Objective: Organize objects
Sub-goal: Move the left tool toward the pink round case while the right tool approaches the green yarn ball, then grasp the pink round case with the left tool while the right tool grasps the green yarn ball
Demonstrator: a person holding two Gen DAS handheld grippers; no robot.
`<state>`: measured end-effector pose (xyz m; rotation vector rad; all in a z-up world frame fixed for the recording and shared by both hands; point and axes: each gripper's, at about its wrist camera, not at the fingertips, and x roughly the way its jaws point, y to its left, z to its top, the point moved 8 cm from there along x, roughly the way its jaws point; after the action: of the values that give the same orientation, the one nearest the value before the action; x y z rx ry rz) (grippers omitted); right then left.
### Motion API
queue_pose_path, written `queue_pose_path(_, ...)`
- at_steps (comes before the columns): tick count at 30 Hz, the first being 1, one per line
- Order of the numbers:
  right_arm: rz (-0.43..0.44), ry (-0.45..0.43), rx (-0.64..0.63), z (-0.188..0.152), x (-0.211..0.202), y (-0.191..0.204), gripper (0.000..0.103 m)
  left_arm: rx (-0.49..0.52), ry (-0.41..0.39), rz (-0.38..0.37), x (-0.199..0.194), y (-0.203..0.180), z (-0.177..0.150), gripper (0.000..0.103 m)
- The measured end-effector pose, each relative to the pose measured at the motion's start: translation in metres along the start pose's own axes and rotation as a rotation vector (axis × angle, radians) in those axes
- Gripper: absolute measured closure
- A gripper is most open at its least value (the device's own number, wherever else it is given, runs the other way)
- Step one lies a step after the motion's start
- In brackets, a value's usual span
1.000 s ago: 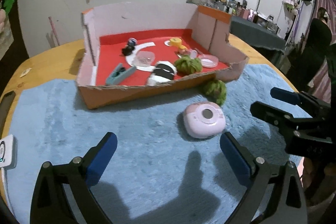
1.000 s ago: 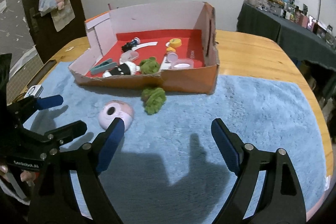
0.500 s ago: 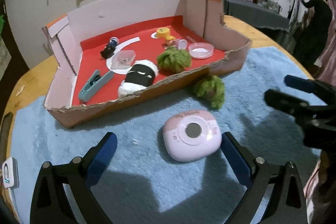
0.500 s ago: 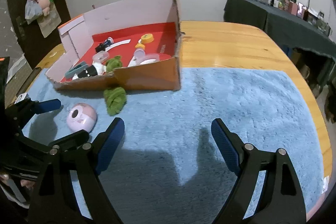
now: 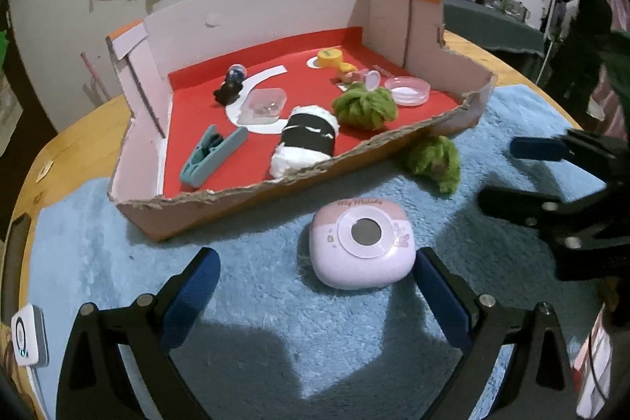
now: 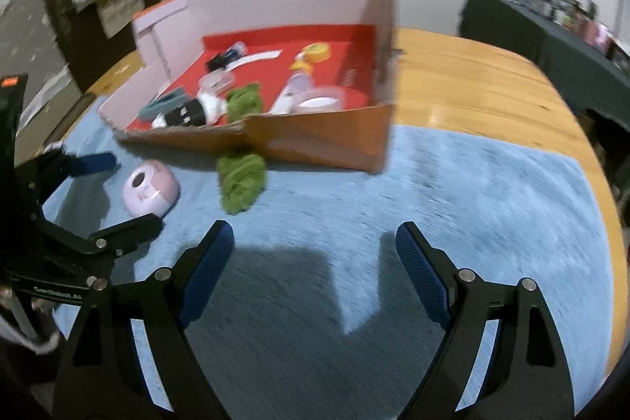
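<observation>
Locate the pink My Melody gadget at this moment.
The pink My Melody gadget lies on the blue rug outside the cardboard box, just ahead of the open left gripper, with the loose green pompom nearby.

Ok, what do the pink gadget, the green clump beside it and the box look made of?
Pink gadget: apparently smooth, slightly glossy moulded plastic, with rounded edges. Green clump: fuzzy, probably yarn or plush. Box: corrugated cardboard, matte, with torn ragged rim.
</observation>
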<state>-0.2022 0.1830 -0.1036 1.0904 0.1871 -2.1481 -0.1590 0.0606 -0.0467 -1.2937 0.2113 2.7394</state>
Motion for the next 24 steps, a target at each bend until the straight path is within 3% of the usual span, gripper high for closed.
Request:
queue_pose_path(7,-0.006,0.032,-0.042,0.011,0.016,0.008,0.020,0.027,-0.002,-0.053,-0.001,-0.006,0.003,0.015)
queue_pose_path(14,0.026,0.025,-0.028,0.019,0.022,0.019,0.032,0.040,0.002,-0.111,0.001,-0.011,0.007,0.021)
queue_pose_path(16,0.030,0.027,-0.030,0.021,0.023,0.022,0.036,0.043,0.003,-0.123,0.002,-0.012,0.008,0.021)
queue_pose_path(19,0.039,0.028,-0.036,0.022,0.026,0.025,0.044,0.042,0.020,-0.154,0.006,-0.016,0.008,0.035)
queue_pose_path(24,0.067,0.016,-0.047,0.025,0.026,0.030,0.068,0.044,0.010,-0.172,0.006,-0.020,0.011,0.047)
